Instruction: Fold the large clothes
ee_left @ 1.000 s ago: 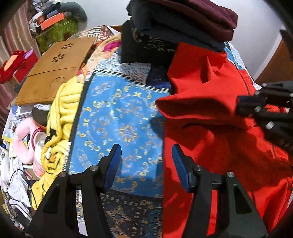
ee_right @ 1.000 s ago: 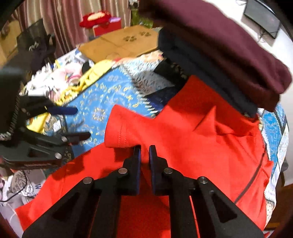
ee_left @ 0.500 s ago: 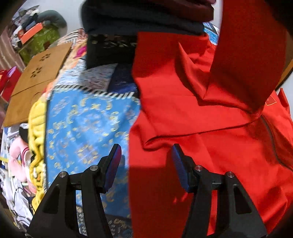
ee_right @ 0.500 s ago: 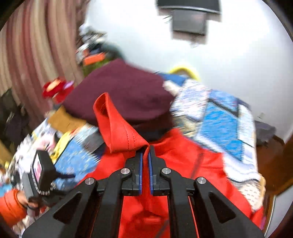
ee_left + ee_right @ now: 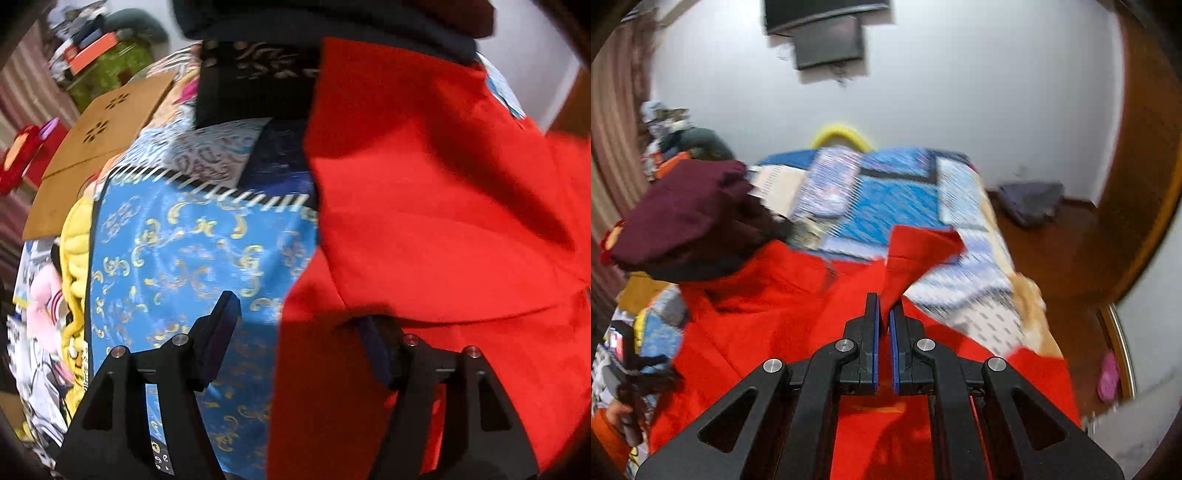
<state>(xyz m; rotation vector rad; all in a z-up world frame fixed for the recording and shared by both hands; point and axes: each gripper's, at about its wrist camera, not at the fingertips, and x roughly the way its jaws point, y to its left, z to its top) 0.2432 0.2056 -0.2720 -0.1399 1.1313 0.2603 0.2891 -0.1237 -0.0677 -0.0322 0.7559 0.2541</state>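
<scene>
The right gripper (image 5: 884, 317) pinches a sleeve (image 5: 916, 251) of the red garment (image 5: 443, 221) spread on the bed (image 5: 184, 258), likely to fold it inward, while the left gripper (image 5: 295, 332) waits wide open, holding nothing, at its edge

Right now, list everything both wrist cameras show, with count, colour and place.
red garment: one, red, spread on the bed, one flap lifted
bedspread: one, blue with gold pattern, under the garment
folded clothes stack: one pile, maroon on top, beside the garment
yellow blanket: one, yellow, along the bedspread's edge
wooden board: one, brown, beyond the blanket
wall screen: one, black, on the white wall
left gripper: open, at the garment's edge
right gripper: shut on the red flap
</scene>
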